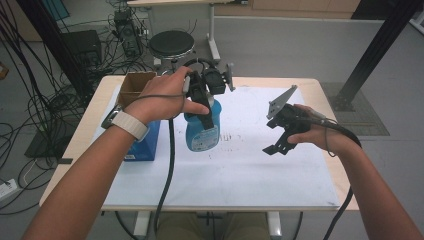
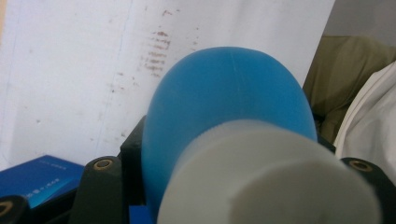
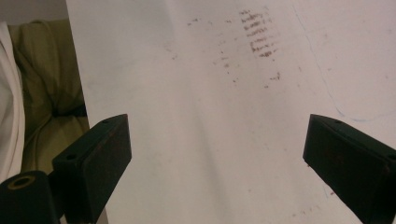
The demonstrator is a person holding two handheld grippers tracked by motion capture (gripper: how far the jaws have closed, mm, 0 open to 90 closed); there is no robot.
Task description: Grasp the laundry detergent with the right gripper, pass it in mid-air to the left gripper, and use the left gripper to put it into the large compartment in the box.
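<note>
A blue plastic bottle [image 1: 202, 134] with a label stands on the white sheet [image 1: 250, 170] left of centre. My left gripper [image 1: 204, 109] comes down on the bottle's top and is shut on its neck. In the left gripper view the blue bottle [image 2: 229, 93] and its pale cap [image 2: 266, 177] bulge up between the black jaws. My right gripper [image 1: 279, 144] hovers over the sheet to the right of the bottle and apart from it. Its jaws stand wide open in the right gripper view, with nothing but the stained sheet [image 3: 210, 93] between them.
A blue box [image 1: 146, 142] lies just left of the bottle, with an open cardboard box [image 1: 135, 84] behind it. Brown smudges mark the sheet [image 1: 230, 137] by the bottle. A round stool [image 1: 171, 44] and tangled cables [image 1: 35, 100] lie beyond the table's far and left edges.
</note>
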